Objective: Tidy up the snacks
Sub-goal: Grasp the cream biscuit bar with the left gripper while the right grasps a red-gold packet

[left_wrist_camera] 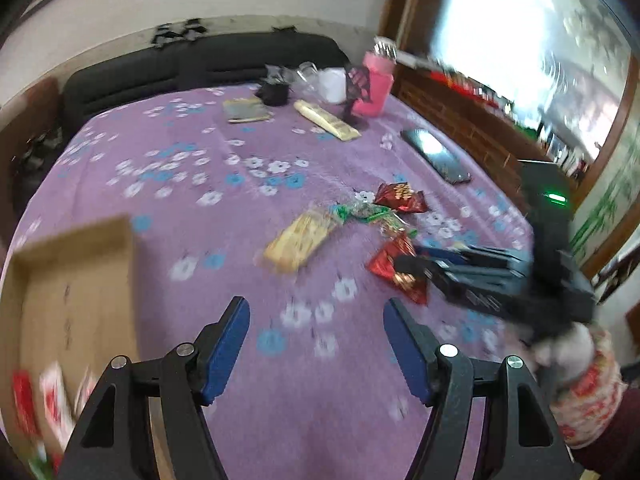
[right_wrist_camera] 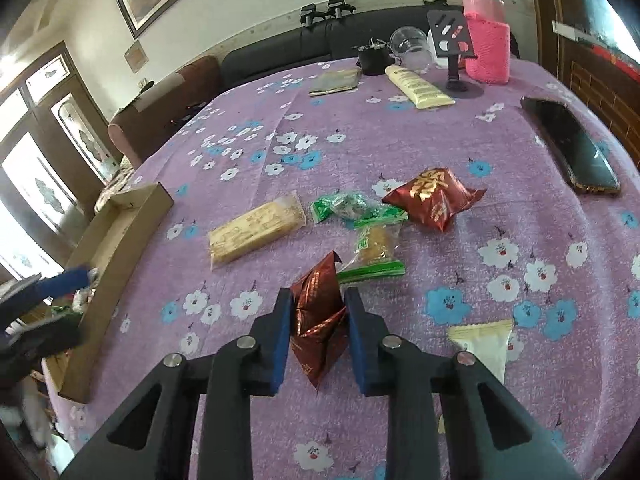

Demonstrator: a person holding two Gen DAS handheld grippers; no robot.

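Note:
My right gripper is shut on a crumpled dark red snack packet, just above the purple flowered tablecloth. Beyond it lie a yellow biscuit packet, two green packets, another red packet and a cream packet at the right. My left gripper stands open over the cloth with nothing between its fingers. A shallow cardboard box sits to its left, with red and white snacks blurred in the near corner. The left wrist view also shows the gripped red packet.
A black phone lies at the right edge of the table. At the far end stand a pink-sleeved bottle, a phone stand, a cream tube and a flat packet. A dark sofa runs behind the table.

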